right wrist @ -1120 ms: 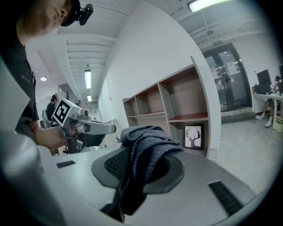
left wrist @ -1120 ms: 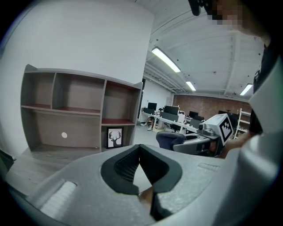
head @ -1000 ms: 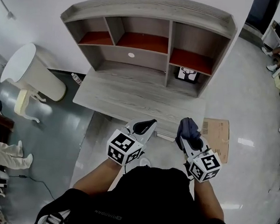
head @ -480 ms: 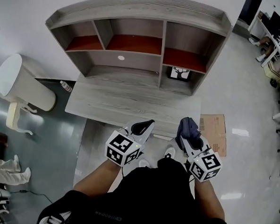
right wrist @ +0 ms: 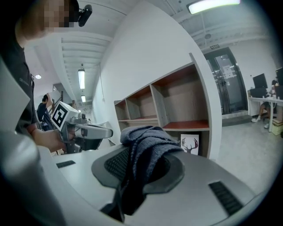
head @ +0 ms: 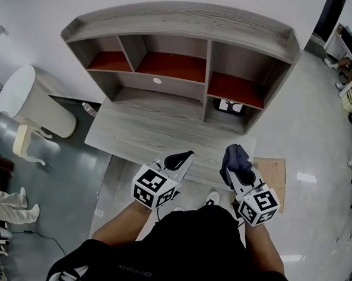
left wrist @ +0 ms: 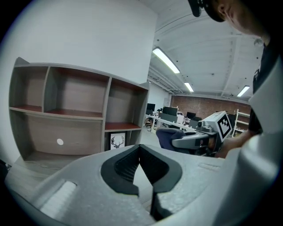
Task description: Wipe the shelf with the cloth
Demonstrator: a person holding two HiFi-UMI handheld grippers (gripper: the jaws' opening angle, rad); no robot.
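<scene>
Left gripper (head: pixel 186 156): jaws pressed together, nothing between them.
Right gripper (head: pixel 232 169): jaws pinching the dark blue cloth (head: pixel 239 156), which bunches over their tips.
Shelf (head: pixel 187 54): ahead of both tools, untouched. Its desk top (head: pixel 159 130) lies just beyond the jaw tips. A deer picture (head: pixel 228 106) stands in the lower compartment ahead of the right gripper.
Change from half a second ago: both tools keep the same grip and pose, and the shelf and desk top lie slightly nearer the tips.
</scene>
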